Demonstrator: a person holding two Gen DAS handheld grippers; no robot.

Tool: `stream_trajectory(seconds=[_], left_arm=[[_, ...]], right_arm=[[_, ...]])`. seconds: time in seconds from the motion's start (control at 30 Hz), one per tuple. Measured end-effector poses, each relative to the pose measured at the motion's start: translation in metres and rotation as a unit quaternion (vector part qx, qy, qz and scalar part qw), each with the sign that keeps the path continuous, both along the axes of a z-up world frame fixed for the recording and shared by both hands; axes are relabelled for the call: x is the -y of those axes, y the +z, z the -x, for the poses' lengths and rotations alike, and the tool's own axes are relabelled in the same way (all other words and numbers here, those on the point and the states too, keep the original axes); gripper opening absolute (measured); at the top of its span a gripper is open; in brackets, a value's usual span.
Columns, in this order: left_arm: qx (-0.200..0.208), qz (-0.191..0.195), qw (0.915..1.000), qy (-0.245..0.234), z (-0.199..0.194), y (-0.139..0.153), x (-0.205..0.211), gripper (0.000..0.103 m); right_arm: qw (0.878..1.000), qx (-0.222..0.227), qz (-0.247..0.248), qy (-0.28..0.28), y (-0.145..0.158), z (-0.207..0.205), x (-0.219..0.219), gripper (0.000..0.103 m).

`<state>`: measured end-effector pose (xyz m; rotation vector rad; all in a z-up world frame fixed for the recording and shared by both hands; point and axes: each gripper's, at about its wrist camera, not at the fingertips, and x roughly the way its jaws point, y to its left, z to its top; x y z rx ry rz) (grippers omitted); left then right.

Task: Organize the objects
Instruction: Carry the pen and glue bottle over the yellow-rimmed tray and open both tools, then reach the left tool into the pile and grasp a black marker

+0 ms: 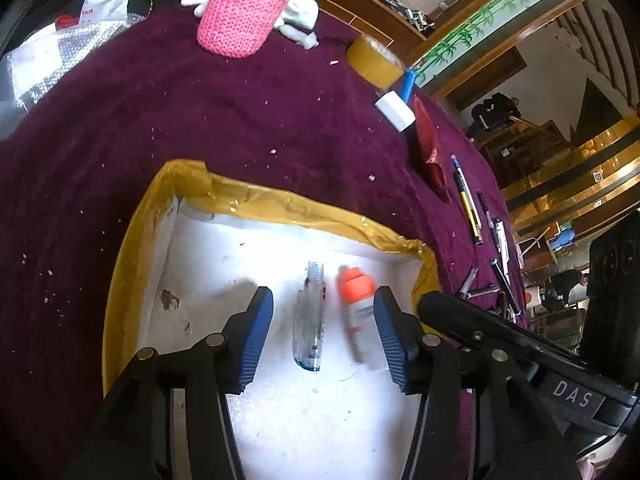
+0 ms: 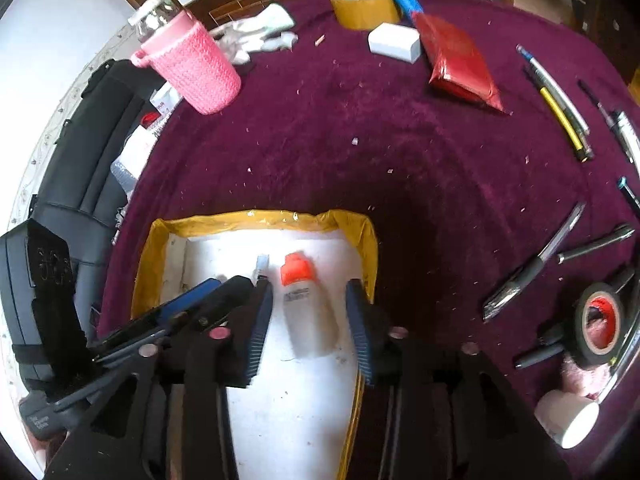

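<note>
Grippers both gape above our yellow-rimmed box [image 1: 256,200]: left gripper [image 1: 322,334] over the clear tube [image 1: 308,320], right gripper [image 2: 310,328] around the orange-capped bottle [image 2: 306,304] (untouched), both lying inside.

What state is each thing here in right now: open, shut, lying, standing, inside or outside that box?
White yellow-taped box: open-topped.
Orange-capped white bottle: capped, lying inside box.
Clear plastic case: lying inside box.
Left gripper: open, empty.
Right gripper: open, straddling bottle.
Pink knitted cup sleeve: standing outside box.
Black tape roll: outside.
</note>
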<state>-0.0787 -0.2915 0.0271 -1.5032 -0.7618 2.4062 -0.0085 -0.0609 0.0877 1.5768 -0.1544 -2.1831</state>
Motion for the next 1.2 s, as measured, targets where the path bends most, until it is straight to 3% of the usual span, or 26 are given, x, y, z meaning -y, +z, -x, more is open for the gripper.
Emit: stream_trajectory(seconds=[0.07,0.17,0.2,0.27,0.33,0.37,0.4,0.43,0.47,0.53,0.6,0.7,0.77,0.97,1.2], left_arm=[[-0.005,0.009,0.9999,-0.004,-0.002,0.007,-0.004,0.046],[-0.015,0.032,0.9993,-0.015,-0.007,0.024,-0.016,0.046],[-0.022,0.039,0.9987,-0.023,-0.011,0.032,-0.023,0.046],[-0.041,0.049,0.9973,-0.036,-0.019,0.049,-0.036,0.047],[-0.065,0.053,0.9951,-0.052,-0.029,0.067,-0.054,0.056],[-0.075,0.052,0.9941,-0.057,-0.032,0.074,-0.063,0.058],[-0.082,0.052,0.9933,-0.062,-0.036,0.079,-0.073,0.059],[-0.085,0.051,0.9928,-0.068,-0.039,0.084,-0.086,0.06],[-0.082,0.046,0.9929,-0.073,-0.041,0.085,-0.096,0.06],[-0.071,0.036,0.9933,-0.084,-0.042,0.083,-0.117,0.06],[-0.057,0.049,0.9926,-0.096,-0.041,0.076,-0.143,0.06],[-0.053,0.072,0.9891,-0.117,-0.041,0.069,-0.178,0.06],[-0.051,0.085,0.9868,-0.128,-0.041,0.064,-0.198,0.06],[-0.046,0.076,0.9872,-0.132,-0.014,0.058,-0.243,0.06],[0.019,0.035,0.9958,-0.082,0.024,0.033,-0.247,0.06]], right_arm=[[1.0,-0.016,-0.011,-0.005,0.011,-0.003,-0.007,0.037],[0.994,-0.093,-0.055,-0.026,0.047,-0.014,-0.033,0.037],[0.988,-0.126,-0.074,-0.042,0.061,-0.02,-0.044,0.037],[0.963,-0.223,-0.12,-0.089,0.097,-0.042,-0.074,0.039],[0.934,-0.295,-0.154,-0.129,0.117,-0.062,-0.104,0.076],[0.919,-0.324,-0.166,-0.152,0.12,-0.07,-0.127,0.103],[0.914,-0.329,-0.172,-0.164,0.116,-0.072,-0.146,0.103],[0.917,-0.309,-0.184,-0.171,0.109,-0.068,-0.161,0.103],[0.928,-0.261,-0.192,-0.183,0.096,-0.058,-0.182,0.103],[0.952,-0.161,-0.146,-0.215,0.063,-0.047,-0.234,0.103],[0.953,-0.103,-0.111,-0.261,0.033,-0.049,-0.282,0.103],[0.952,-0.059,-0.1,-0.283,0.004,-0.055,-0.325,0.103],[0.951,-0.045,-0.096,-0.29,-0.003,-0.06,-0.345,0.103],[0.956,-0.037,-0.092,-0.277,-0.008,-0.071,-0.378,0.103],[0.964,-0.042,-0.085,-0.247,-0.01,-0.076,-0.394,0.103]])
